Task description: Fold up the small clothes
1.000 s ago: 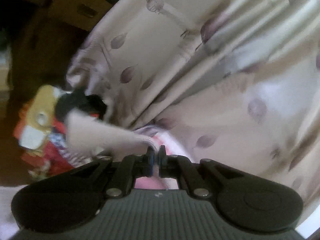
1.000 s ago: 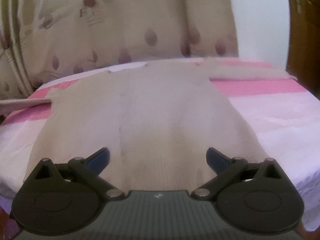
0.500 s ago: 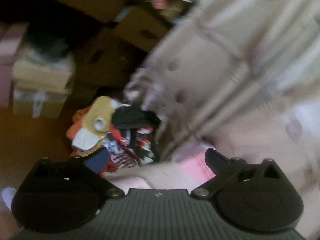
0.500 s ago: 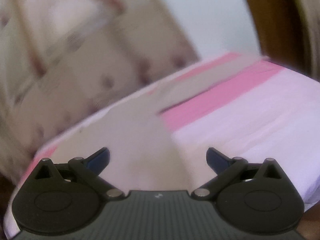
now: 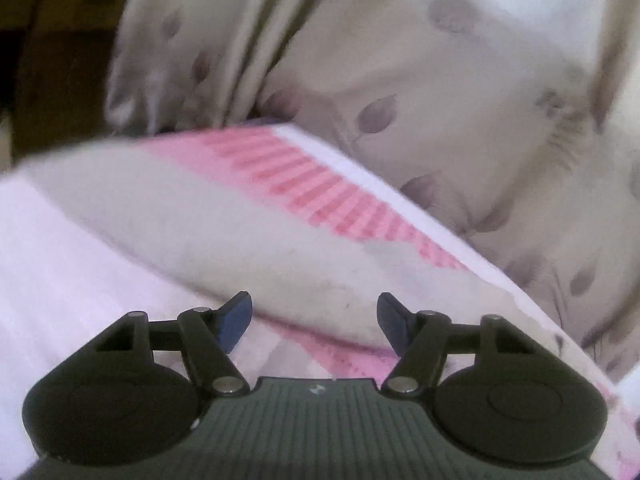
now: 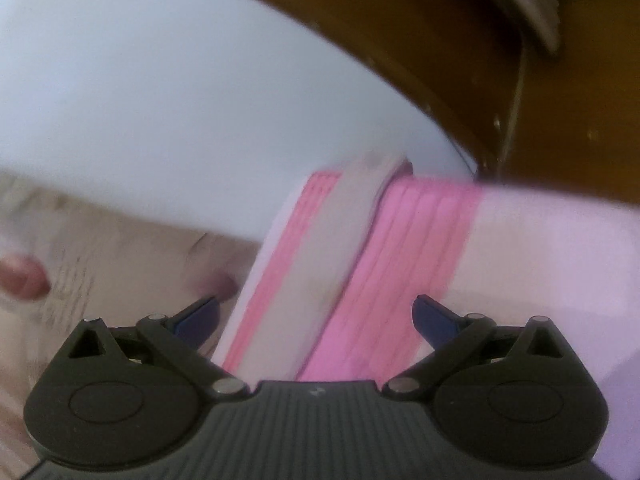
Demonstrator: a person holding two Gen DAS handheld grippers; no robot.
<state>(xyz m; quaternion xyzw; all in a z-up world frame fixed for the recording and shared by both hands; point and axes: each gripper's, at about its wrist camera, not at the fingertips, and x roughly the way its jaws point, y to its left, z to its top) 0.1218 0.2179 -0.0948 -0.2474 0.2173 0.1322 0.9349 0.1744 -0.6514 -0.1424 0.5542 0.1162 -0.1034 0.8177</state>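
A beige knit garment lies flat on a pink and white striped bed. In the left wrist view one beige sleeve (image 5: 224, 224) stretches from the left edge toward the fingers. My left gripper (image 5: 315, 322) is open and empty, just above the near part of that sleeve. In the right wrist view the other sleeve (image 6: 320, 264) runs away across a pink stripe to the bed's far edge. My right gripper (image 6: 316, 316) is open and empty, hovering over this sleeve. The garment's body is out of view.
The bed cover (image 5: 68, 280) drops off at its far edge (image 5: 360, 168). A beige leaf-print curtain (image 5: 440, 80) hangs close behind it. A white wall (image 6: 180, 100) and a brown wooden door (image 6: 480, 60) stand beyond the bed's right end.
My left gripper let go of the sleeve, opened, and swung back over the bed above the sleeve. My right gripper, open throughout, turned right from the garment's body to the right sleeve.
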